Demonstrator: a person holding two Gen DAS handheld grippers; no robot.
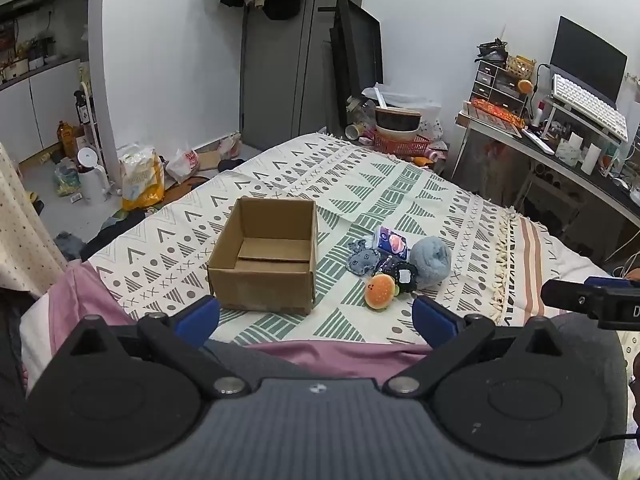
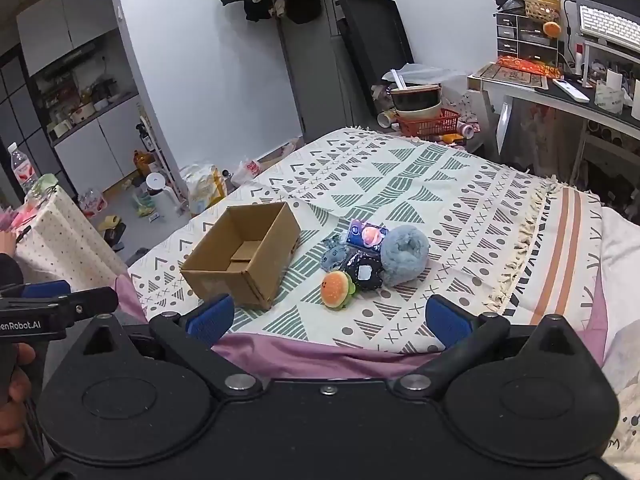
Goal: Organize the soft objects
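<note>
An open, empty cardboard box [image 1: 264,256] [image 2: 244,256] stands on the patterned bedspread [image 1: 360,184] [image 2: 420,176]. To its right lies a small heap of soft things: a burger plush [image 1: 380,291] [image 2: 337,289], a fluffy blue-grey ball [image 1: 432,258] [image 2: 404,254], a dark pouch [image 1: 404,276] [image 2: 364,274], a tissue pack [image 1: 391,242] [image 2: 366,234] and a blue-grey plush [image 1: 362,261] [image 2: 334,256]. My left gripper [image 1: 316,316] hovers open at the bed's near edge, in front of the box. My right gripper [image 2: 330,316] is open too, short of the burger plush.
A pink sheet [image 1: 336,354] [image 2: 304,354] edges the bed near me. A desk [image 1: 560,152] with keyboard and monitor stands at the right, a red basket [image 2: 430,122] with bowls beyond the bed, bags and bottles on the floor at left.
</note>
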